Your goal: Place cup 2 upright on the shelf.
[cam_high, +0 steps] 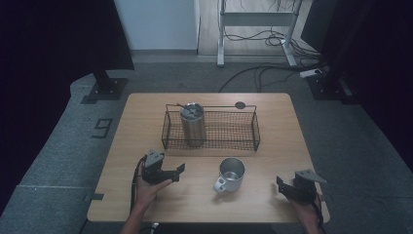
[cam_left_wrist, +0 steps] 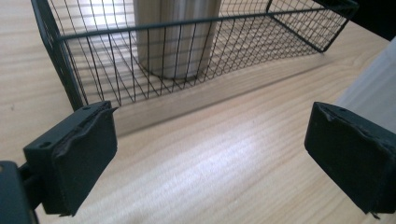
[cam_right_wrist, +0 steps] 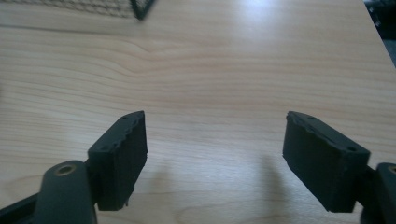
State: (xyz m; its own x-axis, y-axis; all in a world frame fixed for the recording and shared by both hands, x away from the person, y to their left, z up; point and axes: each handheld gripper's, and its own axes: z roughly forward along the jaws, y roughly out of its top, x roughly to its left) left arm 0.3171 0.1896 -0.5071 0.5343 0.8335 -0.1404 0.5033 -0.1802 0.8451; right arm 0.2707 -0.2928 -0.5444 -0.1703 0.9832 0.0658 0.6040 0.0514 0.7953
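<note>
Table [cam_high: 272, 146]: one basket [cam_high: 211, 129], two cups [cam_high: 231, 174].

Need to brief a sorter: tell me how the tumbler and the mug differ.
The tumbler stands inside the wire basket; the mug sits on the bare table in front of it. The tumbler is taller, lidded and handle-free; the mug is short, open-topped, with a handle. Both are upright and metallic.
</note>
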